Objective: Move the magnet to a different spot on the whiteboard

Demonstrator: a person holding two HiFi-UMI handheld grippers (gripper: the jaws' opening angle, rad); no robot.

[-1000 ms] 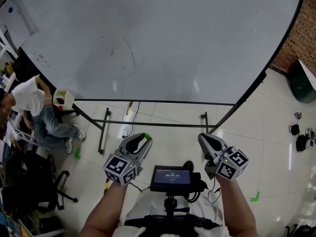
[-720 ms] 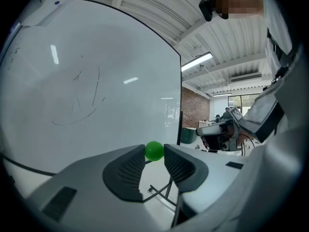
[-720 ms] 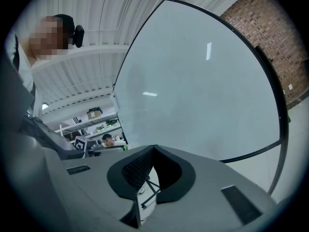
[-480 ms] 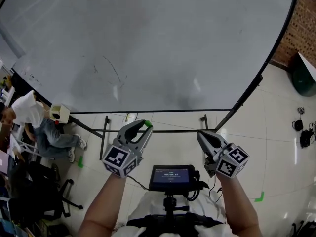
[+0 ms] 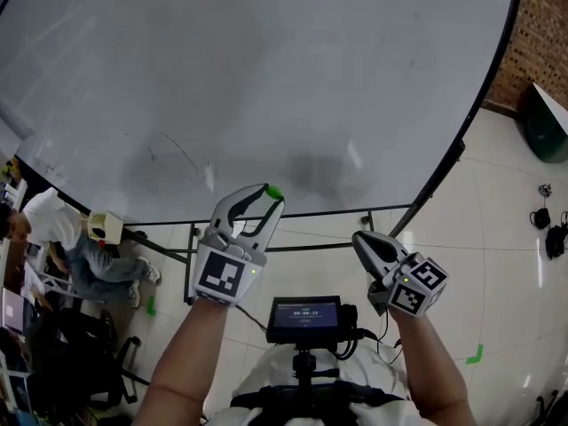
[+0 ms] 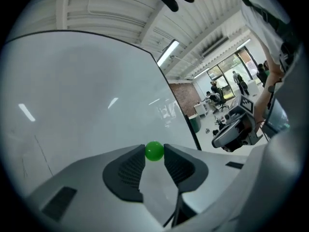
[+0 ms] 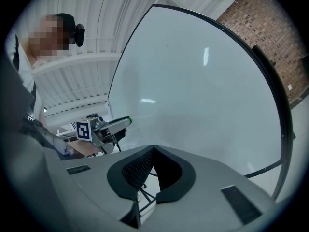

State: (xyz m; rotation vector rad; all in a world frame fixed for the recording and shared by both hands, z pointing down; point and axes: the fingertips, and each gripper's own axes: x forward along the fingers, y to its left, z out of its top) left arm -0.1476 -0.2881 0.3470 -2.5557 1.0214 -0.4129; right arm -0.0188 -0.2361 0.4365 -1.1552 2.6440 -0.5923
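Note:
A small green ball magnet [image 6: 154, 151] sits pinched between the tips of my left gripper [image 6: 154, 154]. In the head view the left gripper [image 5: 264, 201] is raised, with the magnet [image 5: 274, 192] just in front of the lower edge of the big whiteboard [image 5: 266, 69]. The board [image 6: 82, 95] fills the left gripper view behind the magnet. My right gripper [image 5: 362, 241] hangs lower, to the right, under the board's bottom rail. Its jaws meet at the tip [image 7: 154, 149] with nothing between them. The right gripper view also catches the left gripper [image 7: 104, 127] off to its left.
The whiteboard stands on a black frame with floor legs [image 5: 190, 269]. A person [image 5: 53, 224] sits at the far left beside a small box [image 5: 105, 226]. A brick wall [image 5: 543, 34] and a dark green object [image 5: 546, 131] are at the right. A small screen [image 5: 306, 314] sits at my chest.
My left gripper has risen with the magnet from floor level up to the board's lower edge. The head view has tilted up the board. The right gripper has barely moved.

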